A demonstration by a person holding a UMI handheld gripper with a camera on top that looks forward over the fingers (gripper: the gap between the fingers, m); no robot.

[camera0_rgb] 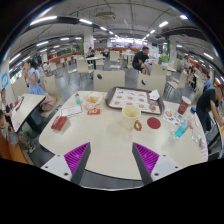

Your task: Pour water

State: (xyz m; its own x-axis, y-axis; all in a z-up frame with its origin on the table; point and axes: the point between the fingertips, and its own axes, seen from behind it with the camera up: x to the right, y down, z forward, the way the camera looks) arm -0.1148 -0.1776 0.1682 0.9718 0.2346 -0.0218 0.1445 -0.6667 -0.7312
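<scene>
My gripper [112,158] hangs above the near edge of a round pale table [105,140], its purple pads [74,157] spread wide with nothing between them. Well beyond the fingers, near the table's middle, stands a yellowish cup [132,116]. To its right lies a red round lid or coaster [153,123]. A clear bottle with a blue label [181,128] stands at the right side, with a dark red cup [183,105] behind it.
A tray with small round items [131,98] lies at the far side, a bowl [92,101] to its left, and a red object [60,123] at the left. People sit at the table's left [33,78] and right [207,105]. Chairs and other tables fill the hall behind.
</scene>
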